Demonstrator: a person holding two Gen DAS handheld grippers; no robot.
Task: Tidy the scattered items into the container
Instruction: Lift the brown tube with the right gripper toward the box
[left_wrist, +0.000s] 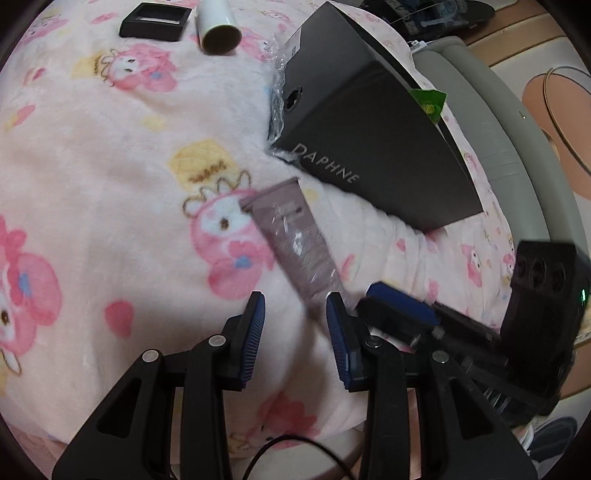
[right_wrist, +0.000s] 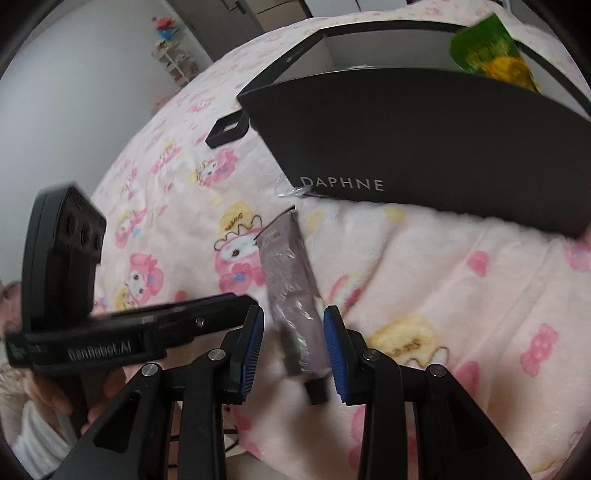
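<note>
- Pink cartoon-print blanket (left_wrist: 110, 166) covers the whole work surface.
- Dark box (right_wrist: 424, 147) marked DAPHNE lies open on the blanket, a green packet (right_wrist: 487, 48) inside it.
- Left gripper (left_wrist: 295, 332): jaws spread, nothing between them, just beside the tube's lower end.
- Right gripper (right_wrist: 293, 341): jaws spread either side of the tube's capped end; contact unclear.
- Grey tube (right_wrist: 291, 295) lies on the blanket, near the box front.
- White roll (left_wrist: 218, 27) and a black frame (left_wrist: 155, 20) lie farther off.
</note>
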